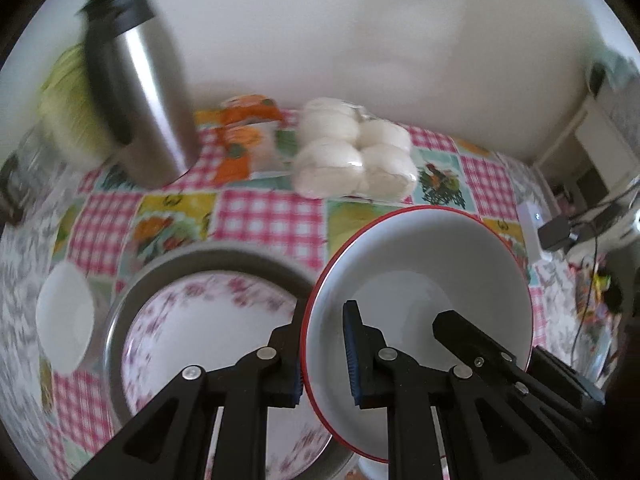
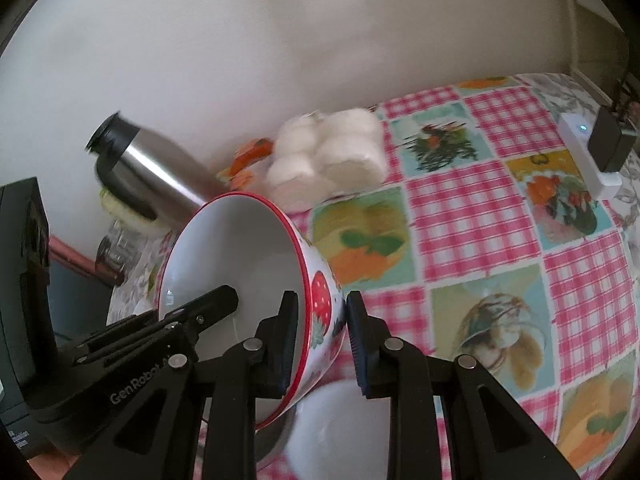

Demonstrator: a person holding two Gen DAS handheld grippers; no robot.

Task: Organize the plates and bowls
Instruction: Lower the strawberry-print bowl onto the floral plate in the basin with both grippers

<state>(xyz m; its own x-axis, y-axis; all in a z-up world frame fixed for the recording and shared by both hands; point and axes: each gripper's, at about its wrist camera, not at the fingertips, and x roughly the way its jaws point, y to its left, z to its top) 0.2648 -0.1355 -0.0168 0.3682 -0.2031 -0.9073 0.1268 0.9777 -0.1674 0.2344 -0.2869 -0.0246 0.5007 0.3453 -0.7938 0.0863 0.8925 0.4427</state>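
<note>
Bowl (image 1: pixel 420 276), round and glossy, white inside with a thin red rim, hangs tilted above the desk (image 1: pixel 264 220), gripped from two sides. In the right wrist view its outer wall carries red strawberries with green leaves. The left tongs (image 1: pixel 324 360) are clenched on its rim, one blue-ribbed pad inside and one outside. The right tongs (image 2: pixel 322 344) straddle the opposite wall of the bowl (image 2: pixel 240 264), one finger inside and one just outside the strawberry print; a narrow gap shows at the outer pad, so I cannot tell whether they truly clamp.

Beneath the bowl on the left lies a shallow plate (image 1: pixel 208 332) with pink floral sprigs, nested in a grey metal dish (image 1: pixel 132 300). A small plain white bowl (image 1: pixel 66 320) sits beside it. The desk wears a smooth cloth of pink gingham and food-picture squares. Farther back stand a brushed steel flask (image 1: pixel 136 92) with a black lid and a clear pack of round white buns (image 1: pixel 352 148).
</note>
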